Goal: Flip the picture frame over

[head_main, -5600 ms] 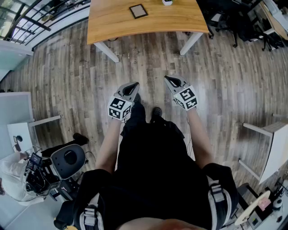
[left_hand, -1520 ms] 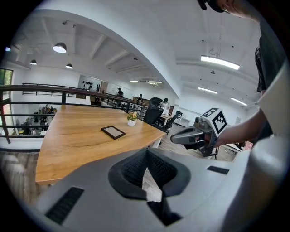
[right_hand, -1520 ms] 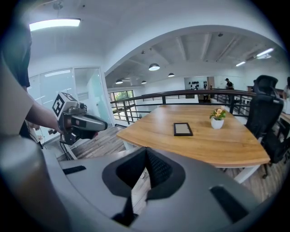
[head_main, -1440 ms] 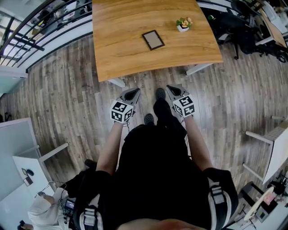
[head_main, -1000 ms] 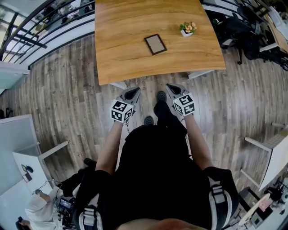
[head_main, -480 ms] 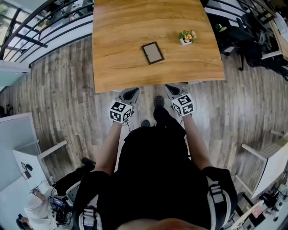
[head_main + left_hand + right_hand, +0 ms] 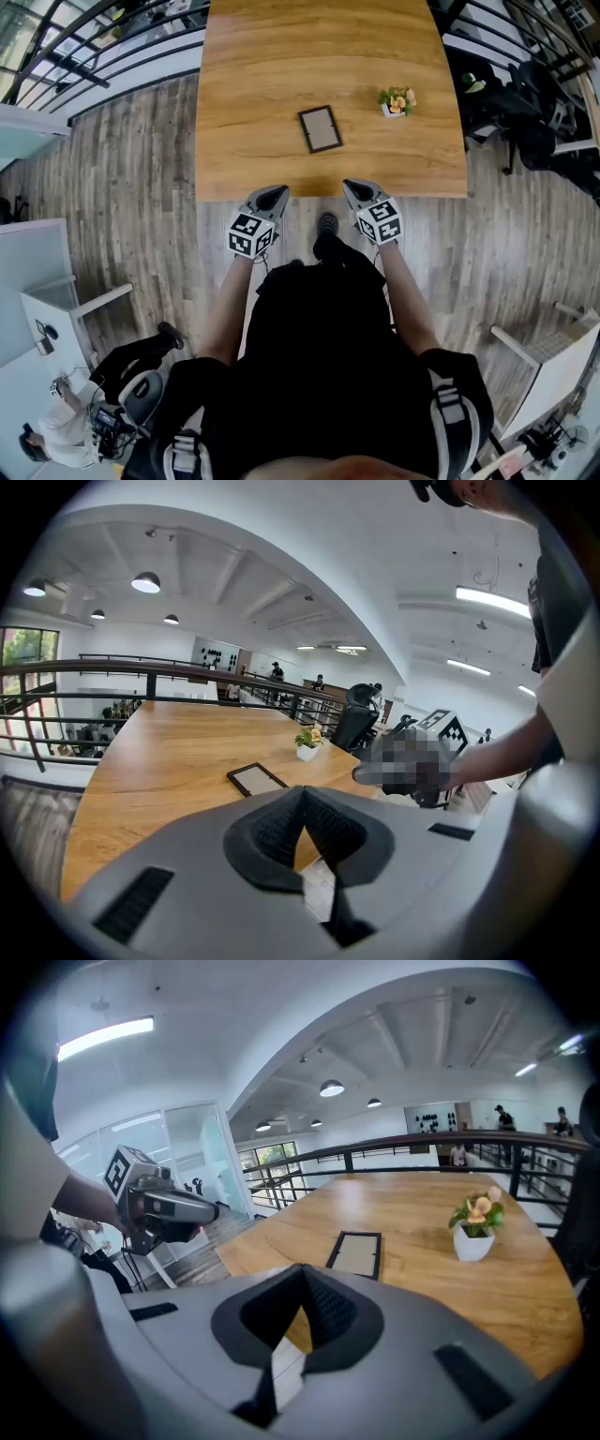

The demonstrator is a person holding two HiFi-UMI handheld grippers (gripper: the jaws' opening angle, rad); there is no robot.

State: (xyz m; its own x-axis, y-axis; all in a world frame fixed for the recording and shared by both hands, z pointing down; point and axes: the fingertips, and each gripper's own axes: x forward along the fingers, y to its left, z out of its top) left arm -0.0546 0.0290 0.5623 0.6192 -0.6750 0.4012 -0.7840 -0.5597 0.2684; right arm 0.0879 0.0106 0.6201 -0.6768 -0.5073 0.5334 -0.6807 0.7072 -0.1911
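A person stands at the near edge of a wooden table [image 7: 253, 84], a gripper in each hand. The left gripper [image 7: 273, 193] and right gripper [image 7: 353, 187] hover side by side over that edge, each with jaws together and empty. A dark frame [image 7: 320, 129] lies flat mid-table, beyond both grippers and untouched. A small potted plant [image 7: 397, 100] stands to its right

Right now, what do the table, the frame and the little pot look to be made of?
Table: wood or wood-look laminate, honey-toned with a satin finish; grain streaks run along the top.
Frame: thin dark matte rim, wood or plastic, can't tell which; the pale panel inside shows no glare.
Pot: white and smooth, probably ceramic or plastic; nothing visible settles which.
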